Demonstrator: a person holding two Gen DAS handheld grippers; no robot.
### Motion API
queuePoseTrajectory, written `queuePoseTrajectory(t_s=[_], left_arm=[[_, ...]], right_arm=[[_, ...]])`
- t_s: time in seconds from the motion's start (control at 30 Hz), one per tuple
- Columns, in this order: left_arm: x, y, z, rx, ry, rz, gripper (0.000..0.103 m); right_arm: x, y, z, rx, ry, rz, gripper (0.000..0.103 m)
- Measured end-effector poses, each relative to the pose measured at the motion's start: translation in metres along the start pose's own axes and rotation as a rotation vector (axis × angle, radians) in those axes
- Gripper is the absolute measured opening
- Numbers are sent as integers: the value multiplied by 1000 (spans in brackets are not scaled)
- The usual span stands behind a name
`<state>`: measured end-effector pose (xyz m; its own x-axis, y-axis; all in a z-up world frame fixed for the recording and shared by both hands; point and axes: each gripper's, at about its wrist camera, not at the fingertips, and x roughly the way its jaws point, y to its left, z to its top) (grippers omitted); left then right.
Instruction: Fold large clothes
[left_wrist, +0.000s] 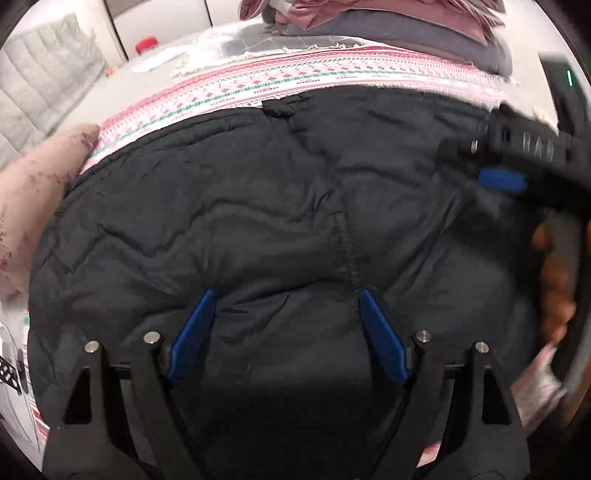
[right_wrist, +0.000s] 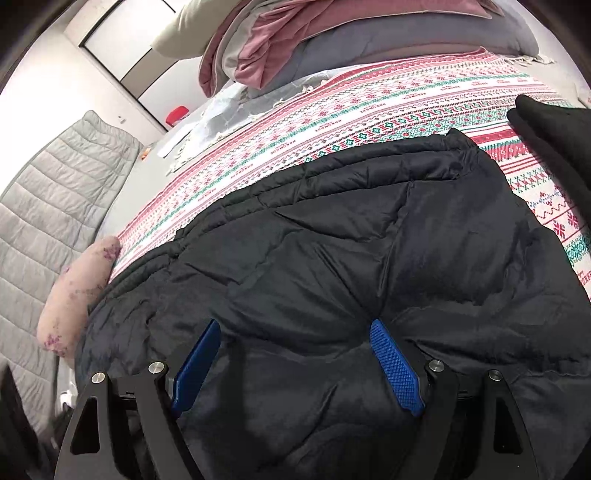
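A large black quilted jacket (left_wrist: 258, 221) lies spread on a red, green and white patterned blanket (left_wrist: 258, 85); it also fills the lower right wrist view (right_wrist: 332, 258). My left gripper (left_wrist: 286, 295) is open, its blue pads resting low over the jacket's middle, with nothing between them. My right gripper (right_wrist: 295, 325) is open too, just above the jacket's puffy surface. The right gripper also shows blurred at the right edge of the left wrist view (left_wrist: 502, 166), over the jacket's right side.
The patterned blanket (right_wrist: 369, 122) covers a bed. A pile of pink and grey bedding (right_wrist: 332, 44) sits at the far end. A pink speckled cushion (right_wrist: 77, 295) lies at the jacket's left edge. A grey quilted cover (right_wrist: 55, 192) hangs at left. A red-capped item (right_wrist: 177, 114) stands beyond.
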<state>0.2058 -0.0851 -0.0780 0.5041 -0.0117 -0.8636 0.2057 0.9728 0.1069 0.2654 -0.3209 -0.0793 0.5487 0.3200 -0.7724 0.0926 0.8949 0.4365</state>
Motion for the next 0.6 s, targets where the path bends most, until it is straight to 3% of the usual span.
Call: queuePoseTrajectory(t_s=[0.17,0.37,0.6], left_arm=[[3,6,-6,-37,-28,-21,84],[4,7,-8,-22,-46,-24,84],[3,6,-10,-31,-50,-22,83]], right_arm=[[-2,3,-3,-23,-10,-11,85],[-46,-17,-3,141,-82,81,85],[-104,-72,-36,371,-198,21,85]])
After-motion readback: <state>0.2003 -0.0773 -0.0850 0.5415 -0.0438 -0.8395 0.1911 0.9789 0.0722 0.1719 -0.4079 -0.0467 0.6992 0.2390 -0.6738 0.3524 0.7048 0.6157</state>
